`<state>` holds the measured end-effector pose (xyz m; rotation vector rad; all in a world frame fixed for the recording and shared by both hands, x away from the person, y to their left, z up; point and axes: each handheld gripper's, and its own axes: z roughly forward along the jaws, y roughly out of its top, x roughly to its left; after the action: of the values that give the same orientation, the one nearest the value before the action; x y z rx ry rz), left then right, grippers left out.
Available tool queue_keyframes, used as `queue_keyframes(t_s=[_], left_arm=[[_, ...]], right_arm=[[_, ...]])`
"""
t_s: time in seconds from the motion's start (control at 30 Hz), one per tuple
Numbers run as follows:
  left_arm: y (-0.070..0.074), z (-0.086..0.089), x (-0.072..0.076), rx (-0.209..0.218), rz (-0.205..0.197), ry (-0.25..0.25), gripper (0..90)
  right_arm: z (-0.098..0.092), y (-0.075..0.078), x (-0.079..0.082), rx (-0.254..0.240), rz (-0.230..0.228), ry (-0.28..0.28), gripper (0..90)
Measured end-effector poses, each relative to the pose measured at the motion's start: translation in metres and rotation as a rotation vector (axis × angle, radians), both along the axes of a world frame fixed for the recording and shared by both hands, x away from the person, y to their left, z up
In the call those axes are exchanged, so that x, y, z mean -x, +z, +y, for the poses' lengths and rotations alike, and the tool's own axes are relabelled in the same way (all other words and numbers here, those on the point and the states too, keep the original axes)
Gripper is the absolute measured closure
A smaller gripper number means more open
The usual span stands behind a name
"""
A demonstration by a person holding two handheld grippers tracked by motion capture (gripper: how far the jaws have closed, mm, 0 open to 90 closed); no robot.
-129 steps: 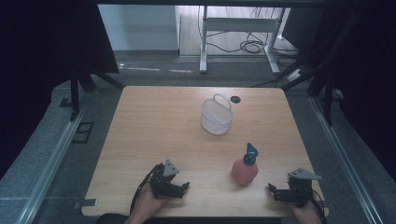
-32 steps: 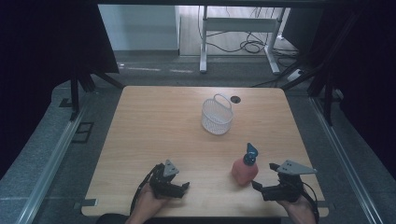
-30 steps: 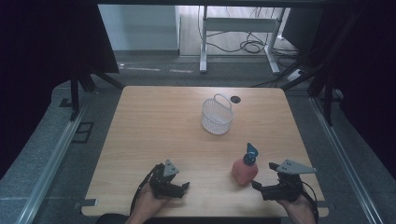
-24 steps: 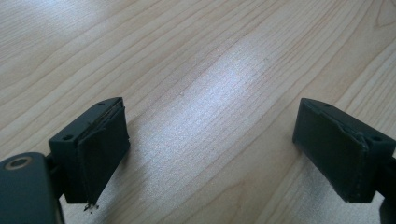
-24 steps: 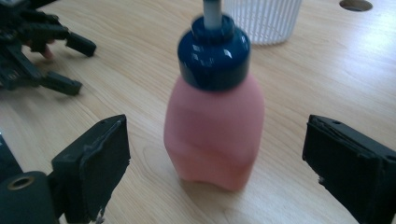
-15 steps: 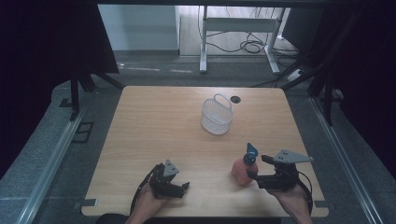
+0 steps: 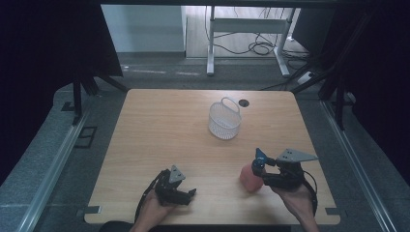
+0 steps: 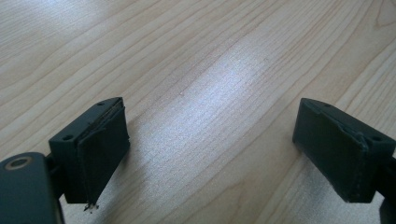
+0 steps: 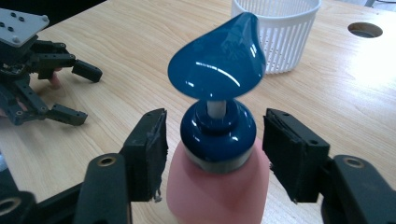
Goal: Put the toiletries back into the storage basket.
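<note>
A pink pump bottle [image 7: 250, 177] with a blue pump head [image 9: 217, 58] stands upright near the table's front right. My right gripper [image 9: 212, 147] is open, its two pads on either side of the bottle's blue collar [image 9: 218, 135] with small gaps left and right. In the high view the right gripper [image 7: 263, 175] sits against the bottle from the right. My left gripper [image 7: 180, 192] rests open near the front edge, its jaws wide apart over bare wood in the left gripper view [image 8: 212, 140].
A white mesh basket [image 7: 225, 118] with a handle stands at the middle back of the wooden table [image 7: 164, 125]. A round cable hole [image 7: 243, 102] lies behind it. Dark curtains hang left and right, with grey floor beyond.
My right gripper has moved left from the front right corner up to the pump bottle and now straddles its neck. The left gripper has stayed put.
</note>
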<state>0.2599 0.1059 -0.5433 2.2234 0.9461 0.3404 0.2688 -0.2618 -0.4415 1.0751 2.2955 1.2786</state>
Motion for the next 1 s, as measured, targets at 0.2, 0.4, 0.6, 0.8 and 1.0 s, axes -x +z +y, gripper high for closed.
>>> queue_keyframes(t_s=[0.2, 0.4, 0.6, 0.8, 1.0], left_arm=[[0.000, 0.000, 0.000, 0.000, 0.000, 0.000, 10.3], [0.000, 0.000, 0.000, -0.001, 0.001, -0.001, 10.3], [0.000, 0.000, 0.000, -0.002, 0.001, -0.001, 10.2], [0.000, 0.000, 0.000, 0.001, 0.002, 0.001, 10.2], [0.000, 0.000, 0.000, -0.003, 0.004, -0.003, 10.2]], right_arm=[[0.005, -0.001, -0.005, 0.023, -0.004, -0.004, 50.7], [0.008, 0.001, -0.004, 0.049, 0.000, -0.030, 52.8], [0.005, 0.006, -0.007, 0.022, 0.026, -0.025, 53.0], [0.004, 0.018, -0.009, 0.021, 0.007, -0.017, 53.0], [0.006, 0.030, -0.014, 0.017, -0.003, 0.012, 53.0]])
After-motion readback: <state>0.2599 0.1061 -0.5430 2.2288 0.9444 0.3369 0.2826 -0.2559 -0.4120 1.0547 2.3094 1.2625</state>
